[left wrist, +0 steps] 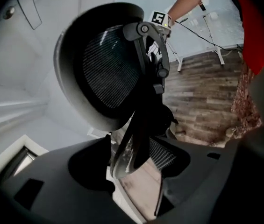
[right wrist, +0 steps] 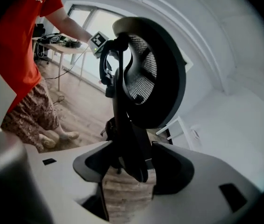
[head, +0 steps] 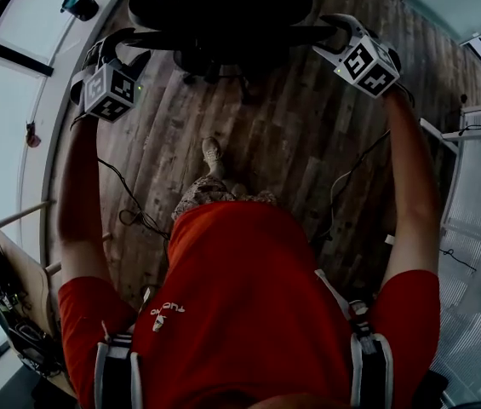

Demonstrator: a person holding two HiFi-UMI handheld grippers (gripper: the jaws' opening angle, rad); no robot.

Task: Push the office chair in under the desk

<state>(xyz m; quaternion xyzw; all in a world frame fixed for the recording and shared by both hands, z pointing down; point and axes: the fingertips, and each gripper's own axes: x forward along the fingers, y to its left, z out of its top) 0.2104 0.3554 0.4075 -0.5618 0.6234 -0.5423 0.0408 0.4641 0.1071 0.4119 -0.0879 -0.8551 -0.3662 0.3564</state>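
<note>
Red shirt [head: 249, 313] fills 6 o'clock. Office chair [head: 223, 11] stands at 12 o'clock on wood floor [head: 291, 126]. Left gripper [left wrist: 134, 148] jaws clamp one armrest [head: 151, 37] at 10 o'clock. Right gripper [right wrist: 127, 157] jaws clamp the other armrest [head: 308, 34] at 1 o'clock.

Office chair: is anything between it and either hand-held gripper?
Nothing visible. The left hand-held gripper and the right hand-held gripper each have a part of the office chair clamped between their jaws.
</note>
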